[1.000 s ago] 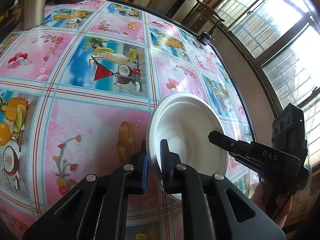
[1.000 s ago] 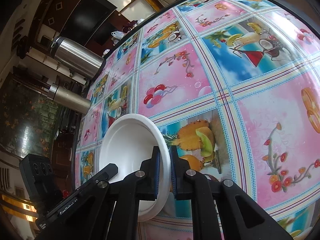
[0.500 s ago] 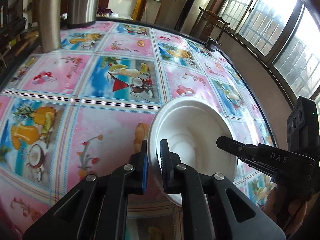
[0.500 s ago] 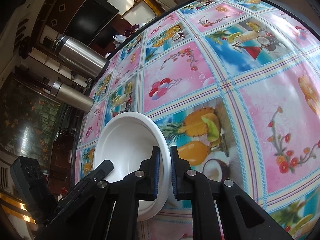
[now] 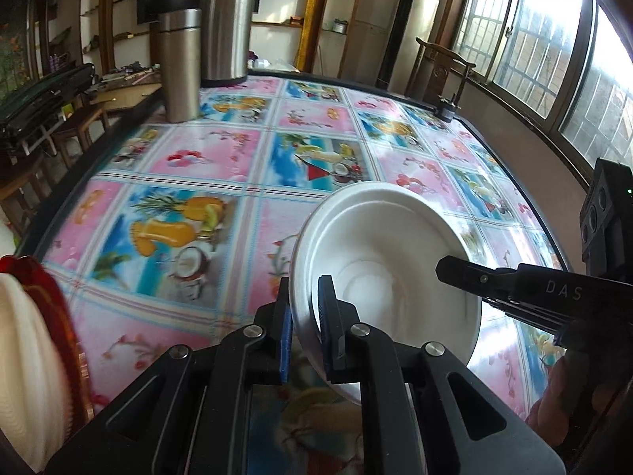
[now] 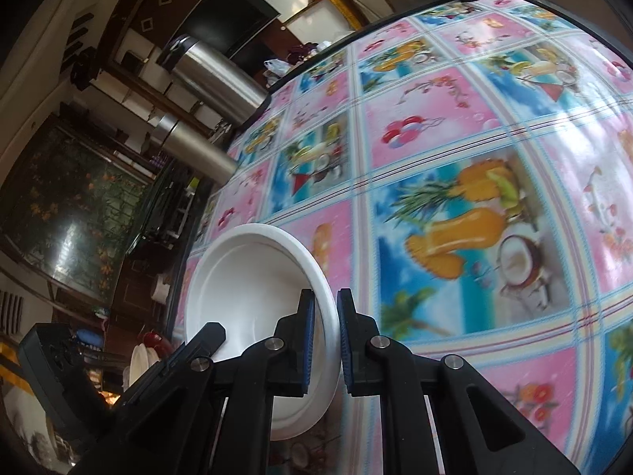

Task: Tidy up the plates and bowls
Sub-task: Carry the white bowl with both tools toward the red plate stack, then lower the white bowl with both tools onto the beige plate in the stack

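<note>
Since the earlier frame the white bowl (image 5: 385, 265) had risen higher above the tablecloth (image 5: 221, 182), tilted, its opening facing the room. The left gripper (image 5: 304, 308) and right gripper (image 6: 326, 328) each clenched opposite rim edges. Two steel flasks (image 5: 205, 35) stood far off; only the left view showed stacked plates (image 5: 23, 356) alongside.
</note>
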Available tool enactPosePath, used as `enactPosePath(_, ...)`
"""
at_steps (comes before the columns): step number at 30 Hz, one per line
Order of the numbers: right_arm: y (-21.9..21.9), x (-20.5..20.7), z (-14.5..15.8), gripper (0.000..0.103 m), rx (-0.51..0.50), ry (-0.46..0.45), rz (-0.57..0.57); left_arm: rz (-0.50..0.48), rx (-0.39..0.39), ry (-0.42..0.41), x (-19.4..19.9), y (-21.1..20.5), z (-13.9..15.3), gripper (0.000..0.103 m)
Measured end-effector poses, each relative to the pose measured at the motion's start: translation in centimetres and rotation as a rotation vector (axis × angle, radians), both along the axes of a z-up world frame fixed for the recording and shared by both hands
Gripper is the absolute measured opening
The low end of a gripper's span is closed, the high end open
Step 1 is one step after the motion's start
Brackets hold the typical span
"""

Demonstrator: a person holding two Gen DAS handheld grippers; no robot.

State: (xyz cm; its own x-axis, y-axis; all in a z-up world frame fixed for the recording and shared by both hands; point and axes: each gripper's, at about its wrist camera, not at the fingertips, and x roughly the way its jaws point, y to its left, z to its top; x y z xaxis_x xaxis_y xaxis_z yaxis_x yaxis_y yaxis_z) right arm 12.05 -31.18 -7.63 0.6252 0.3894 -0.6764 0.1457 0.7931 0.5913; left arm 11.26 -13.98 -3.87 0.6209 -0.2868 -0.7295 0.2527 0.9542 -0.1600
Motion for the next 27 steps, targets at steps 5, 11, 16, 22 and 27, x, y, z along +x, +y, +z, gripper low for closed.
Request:
enactPosePath(5,2.5,-0.9,1.3,0.013,-0.011,-0.029,0.039,0.037,0.006,-0.037,-1.9,2.2,1.1,0.010)
enactPosePath(11,5.6,-2.1,3.4,0.013,-0.034,-0.072,0.082,0.078,-0.004,-0.072,-3.5,5.1,2.1,0.011)
enactPosePath(16,9.1,-2.6,5.6,0.013,-0.016,-0.110,0.148,0.139,-0.017,-0.106,-5.1,9.3,3.9,0.011)
enactPosePath(22,17.4,-2.7,8.7,0.012,-0.032,-0.190,0.285,0.266,0.011,-0.153,-7.1,15.6,6.4,0.011)
enactPosePath(27,24.2,-2.7,9.0,0.013,-0.095,-0.221,0.377,0.354,0.043,-0.136,-8.0,20.3,6.3,0.012)
